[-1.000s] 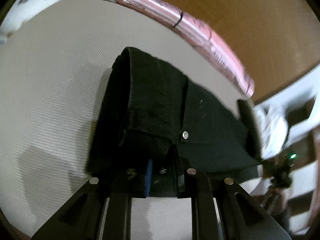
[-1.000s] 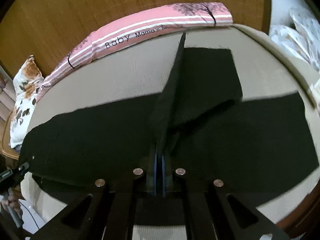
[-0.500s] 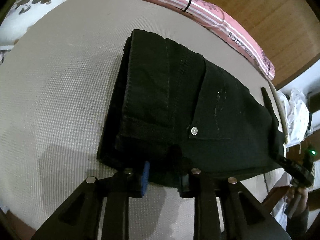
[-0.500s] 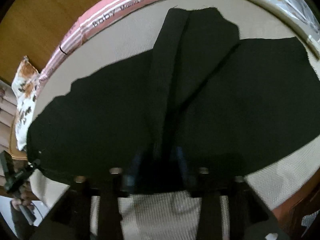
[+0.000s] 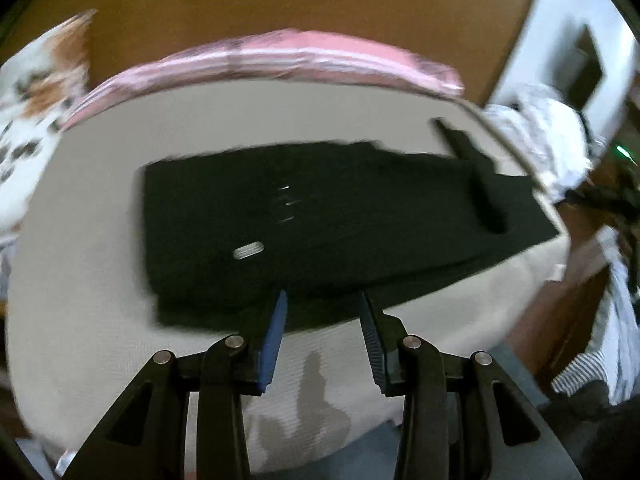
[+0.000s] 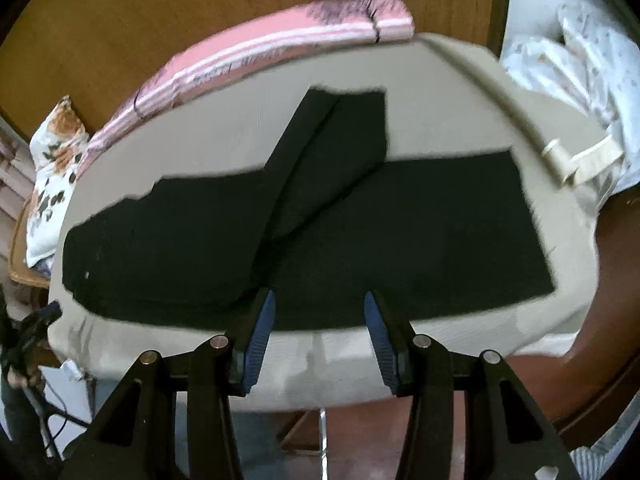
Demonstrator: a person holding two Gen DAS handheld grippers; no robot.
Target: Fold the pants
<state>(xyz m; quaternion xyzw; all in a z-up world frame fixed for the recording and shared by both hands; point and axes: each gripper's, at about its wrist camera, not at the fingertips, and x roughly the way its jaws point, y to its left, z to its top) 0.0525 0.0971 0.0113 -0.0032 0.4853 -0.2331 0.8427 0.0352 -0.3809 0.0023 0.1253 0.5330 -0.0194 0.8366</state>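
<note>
Nearest in each wrist view, the left gripper (image 5: 322,300) is seen with its jaws opening and nothing between them; the right gripper (image 6: 320,300) is parted moderately and equally empty. A second ago both were clamped on black cloth, so the fabric has just been released and both tools have been drawn back. Beyond them, the pants (image 6: 360,236) are laid along the beige mattress (image 6: 224,148), one leg end (image 6: 340,136) left turned back across the rest. The first fold is judged laid; another remains. Farthest, a pink pillow (image 6: 280,52) is seen.
</note>
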